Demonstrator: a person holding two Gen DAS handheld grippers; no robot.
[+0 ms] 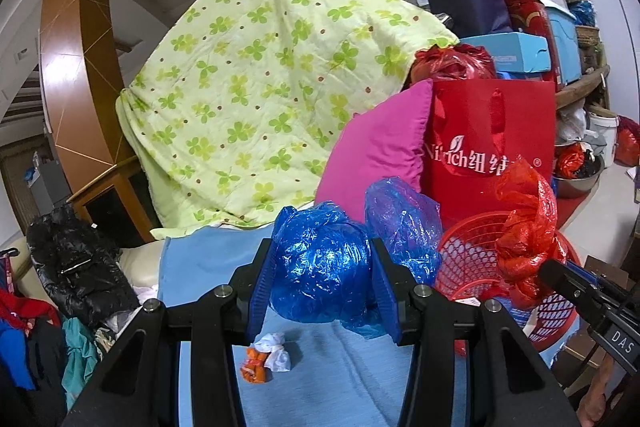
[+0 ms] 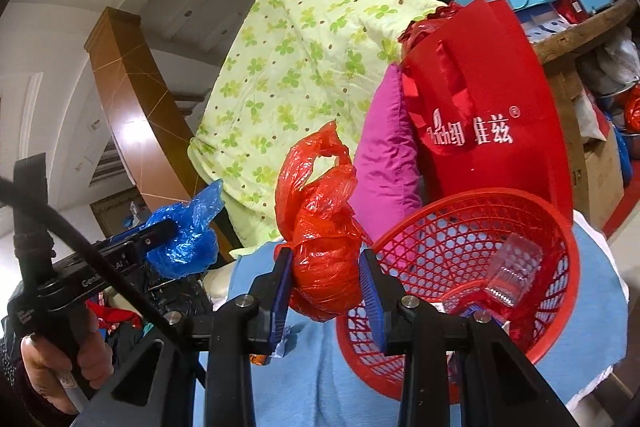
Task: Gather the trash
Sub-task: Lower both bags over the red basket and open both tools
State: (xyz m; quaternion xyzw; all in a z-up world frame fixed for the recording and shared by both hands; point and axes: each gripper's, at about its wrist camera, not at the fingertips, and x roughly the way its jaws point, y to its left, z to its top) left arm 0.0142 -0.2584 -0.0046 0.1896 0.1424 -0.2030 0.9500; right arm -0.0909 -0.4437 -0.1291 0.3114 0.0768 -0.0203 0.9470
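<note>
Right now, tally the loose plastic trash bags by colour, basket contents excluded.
Blue: 1, blue bag, held in the left gripper
Red: 1, red bag, held in the right gripper
Orange-and-white: 1, small knotted bag on the blue cloth
Total: 3

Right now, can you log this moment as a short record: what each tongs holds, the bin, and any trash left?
left tongs: shut on blue plastic bag
right tongs: shut on red plastic bag
bin: red mesh basket, on light blue cloth
in basket: clear plastic piece
trash left: small orange-and-white wad on the cloth
</note>
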